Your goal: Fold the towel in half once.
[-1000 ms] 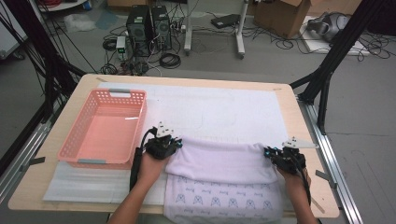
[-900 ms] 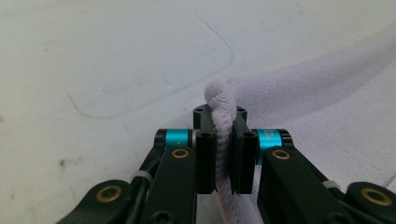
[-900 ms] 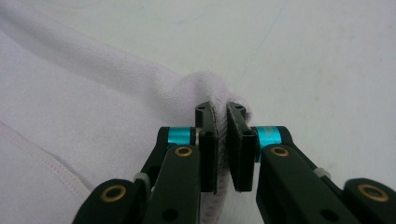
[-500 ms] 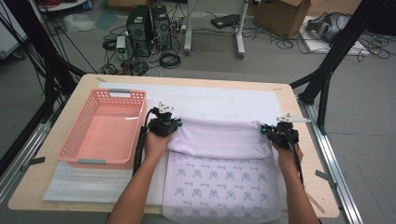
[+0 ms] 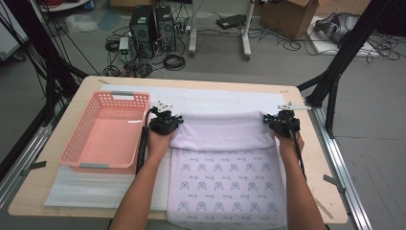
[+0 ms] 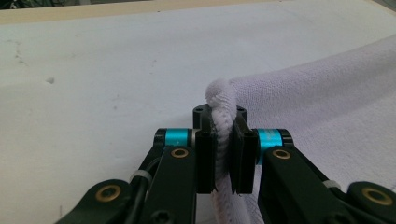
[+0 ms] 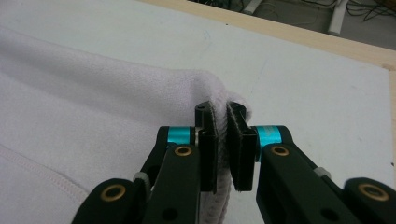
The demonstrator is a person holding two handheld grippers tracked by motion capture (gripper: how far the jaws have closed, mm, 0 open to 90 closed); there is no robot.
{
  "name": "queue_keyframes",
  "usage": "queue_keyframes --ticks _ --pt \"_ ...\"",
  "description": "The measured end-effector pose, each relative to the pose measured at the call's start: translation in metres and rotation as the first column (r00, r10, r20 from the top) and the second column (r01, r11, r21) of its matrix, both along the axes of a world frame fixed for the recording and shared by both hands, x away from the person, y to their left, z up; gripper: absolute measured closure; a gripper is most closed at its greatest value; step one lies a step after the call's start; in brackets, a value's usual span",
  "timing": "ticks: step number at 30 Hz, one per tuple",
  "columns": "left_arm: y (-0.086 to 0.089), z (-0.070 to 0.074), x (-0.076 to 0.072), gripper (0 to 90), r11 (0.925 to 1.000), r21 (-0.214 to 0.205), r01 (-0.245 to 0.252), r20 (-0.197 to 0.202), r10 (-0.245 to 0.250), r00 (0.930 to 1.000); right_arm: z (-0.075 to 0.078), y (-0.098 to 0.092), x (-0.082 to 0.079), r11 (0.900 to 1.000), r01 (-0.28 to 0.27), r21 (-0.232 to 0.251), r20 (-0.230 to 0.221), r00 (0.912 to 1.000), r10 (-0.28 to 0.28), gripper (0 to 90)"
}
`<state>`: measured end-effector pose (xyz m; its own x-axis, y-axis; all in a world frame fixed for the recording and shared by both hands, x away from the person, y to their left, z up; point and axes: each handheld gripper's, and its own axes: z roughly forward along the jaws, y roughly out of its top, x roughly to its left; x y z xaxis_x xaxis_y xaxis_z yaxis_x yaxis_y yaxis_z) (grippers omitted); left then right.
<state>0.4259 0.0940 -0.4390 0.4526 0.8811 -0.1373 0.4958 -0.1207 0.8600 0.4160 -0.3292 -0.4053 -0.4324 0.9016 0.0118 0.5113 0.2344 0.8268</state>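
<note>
A pale lilac towel (image 5: 222, 163) with a printed pattern lies on the table, its far part folded over as a plain band (image 5: 218, 134). My left gripper (image 5: 165, 122) is shut on the band's left corner, and my right gripper (image 5: 281, 123) is shut on its right corner. In the left gripper view the towel's rolled hem (image 6: 223, 116) is pinched between the jaws of the left gripper (image 6: 223, 161). In the right gripper view the towel corner (image 7: 219, 107) is clamped between the jaws of the right gripper (image 7: 222, 154), with the cloth (image 7: 84, 121) spreading left.
A pink plastic basket (image 5: 103, 132) stands on the left of the table, close to my left hand. A white foam mat (image 5: 201, 98) covers the wooden table (image 5: 316, 158) under the towel. Black frame legs, computers and cables stand beyond the far edge.
Both grippers have carried the towel's held edge away from the person, toward the far side. More of the patterned face now lies exposed near the person.
</note>
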Motion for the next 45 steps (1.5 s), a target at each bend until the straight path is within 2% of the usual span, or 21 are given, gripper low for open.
queue_keyframes --ticks 1,4,5,6,7,9,11,12,14,15,17,20,23,24,29,32,34,35,37,41,45 --pt "0.0 0.002 0.002 82.4 1.0 0.003 0.002 -0.016 -0.002 0.9999 0.0 0.001 0.002 1.0 0.0 -0.006 0.002 1.0 0.0 83.6" --pt "-0.002 0.01 0.007 82.4 1.0 -0.001 0.006 -0.006 -0.006 1.0 0.0 0.004 0.007 0.9999 0.011 -0.011 -0.004 0.9999 -0.011 83.7" --pt "-0.001 0.012 0.009 82.4 0.9999 0.007 0.012 -0.014 -0.012 0.9998 -0.001 0.003 0.007 0.9998 0.017 -0.01 0.003 0.9999 -0.017 83.6" --pt "-0.001 0.012 0.01 82.4 1.0 -0.001 0.006 -0.003 -0.006 1.0 -0.001 0.003 0.008 0.9998 0.019 0.001 0.003 0.9998 -0.019 83.6" --pt "0.0 0.011 0.011 82.4 1.0 -0.008 0.0 -0.001 0.0 1.0 -0.002 0.002 0.009 0.9997 0.024 0.009 0.0 0.9997 -0.024 83.6" --pt "0.0 0.008 0.014 82.2 1.0 -0.007 0.004 -0.029 -0.005 0.9996 -0.004 0.0 0.01 0.9991 0.032 0.027 0.001 0.9995 -0.032 83.6" --pt "-0.003 0.004 0.014 81.1 0.9999 -0.006 0.015 -0.039 -0.015 0.9991 -0.007 0.001 0.012 0.999 0.036 0.025 -0.008 0.9993 -0.036 83.3" --pt "-0.004 0.003 0.014 78.6 0.9997 -0.01 0.023 -0.047 -0.023 0.9986 -0.009 0.001 0.013 0.9991 0.037 0.019 -0.017 0.9992 -0.036 82.0" --pt "-0.005 0.001 0.013 63.0 0.9994 -0.033 0.015 -0.064 -0.017 0.9978 -0.011 0.002 0.014 0.9992 0.039 0.007 -0.033 0.9987 -0.038 73.6" --pt "-0.004 0.0 0.012 59.9 0.9986 -0.051 0.016 -0.068 -0.019 0.9975 -0.012 0.002 0.013 0.9989 0.046 0.011 -0.036 0.9983 -0.045 69.8" --pt "-0.006 0.0 0.009 55.4 0.998 -0.042 0.048 -0.089 -0.051 0.9947 -0.011 0.0 0.012 0.9984 0.048 0.03 -0.043 0.998 -0.046 66.3" --pt "-0.011 0.004 0.004 54.5 0.9963 -0.036 0.078 -0.086 -0.081 0.993 -0.011 -0.002 0.009 0.9982 0.044 0.041 -0.048 0.998 -0.042 63.1" --pt "-0.012 0.006 -0.003 54.7 0.9955 -0.052 0.079 -0.053 -0.082 0.9952 -0.01 -0.002 0.005 0.9984 0.024 0.05 -0.057 0.9982 -0.021 61.4" --pt "-0.012 0.006 -0.005 54.8 0.9954 -0.051 0.082 -0.061 -0.085 0.9945 -0.01 -0.002 0.003 0.9985 0.02 0.051 -0.063 0.9979 -0.017 60.6" --pt "-0.008 0.003 -0.019 55.2 0.9953 -0.03 0.092 -0.043 -0.093 0.9947 -0.01 -0.006 -0.006 0.9966 -0.013 0.082 -0.11 0.9936 0.022 54.7" --pt "-0.006 0.002 -0.026 53.4 0.9951 -0.02 0.096 -0.045 -0.097 0.9943 -0.006 -0.002 -0.012 0.9948 -0.056 0.085 -0.107 0.9921 0.065 52.5" --pt "-0.005 0.002 -0.029 50.2 0.9941 -0.002 0.109 -0.077 -0.108 0.9911 -0.005 0.002 -0.015 0.9946 -0.072 0.075 -0.11 0.9908 0.08 50.1" --pt "-0.005 0.003 -0.032 48.7 0.9935 0.009 0.113 -0.077 -0.112 0.9907 -0.004 0.003 -0.017 0.994 -0.079 0.075 -0.112 0.9898 0.088 49.9" --pt "-0.002 0.004 -0.039 49.8 0.9951 0.004 0.098 -0.044 -0.098 0.9942 -0.006 0.005 -0.024 0.9941 -0.09 0.061 -0.105 0.9899 0.096 49.2" --pt "0.002 -0.002 -0.048 50.4 0.9951 0.022 0.096 -0.06 -0.095 0.9937 -0.016 0.003 -0.035 0.9928 -0.1 0.066 -0.128 0.9859 0.108 48.5" --pt "0.001 -0.01 -0.055 59.7 0.9914 0.034 0.126 -0.079 -0.123 0.9892 -0.025 0.002 -0.045 0.9909 -0.117 0.066 -0.145 0.9815 0.126 49.3"
